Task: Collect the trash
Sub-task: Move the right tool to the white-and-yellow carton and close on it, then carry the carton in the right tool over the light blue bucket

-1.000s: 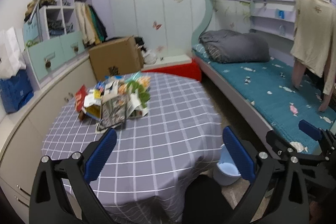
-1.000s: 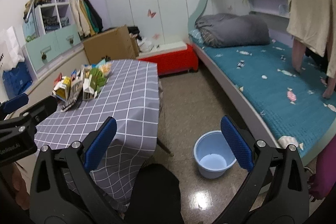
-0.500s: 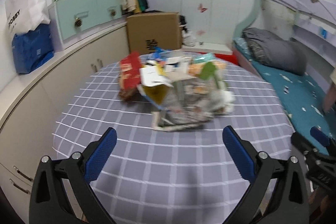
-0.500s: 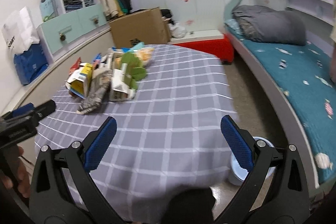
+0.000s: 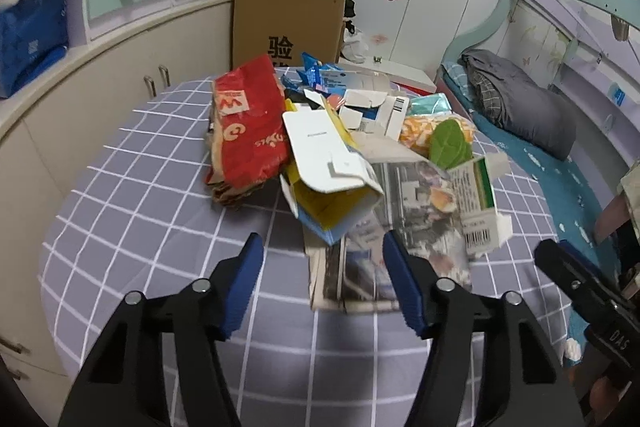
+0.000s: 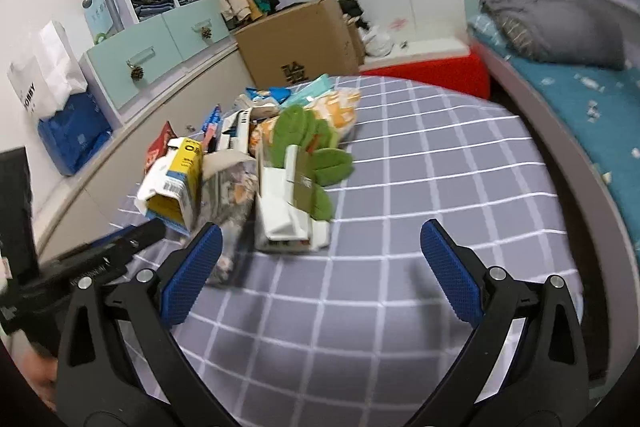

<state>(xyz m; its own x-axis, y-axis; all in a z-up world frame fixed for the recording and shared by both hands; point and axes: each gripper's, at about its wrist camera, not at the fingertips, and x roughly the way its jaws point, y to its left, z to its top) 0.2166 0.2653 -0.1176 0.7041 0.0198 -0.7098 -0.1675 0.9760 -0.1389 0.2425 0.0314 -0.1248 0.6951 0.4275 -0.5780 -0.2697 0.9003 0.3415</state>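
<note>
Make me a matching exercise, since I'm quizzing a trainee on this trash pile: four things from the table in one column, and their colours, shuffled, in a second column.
Things:
1. crumpled snack bag
2. leaf-shaped piece
3. open carton's inside
4. tablecloth

Colours:
A. green
B. grey with white grid lines
C. red
D. yellow

Pairs: 1-C, 2-A, 3-D, 4-B
</note>
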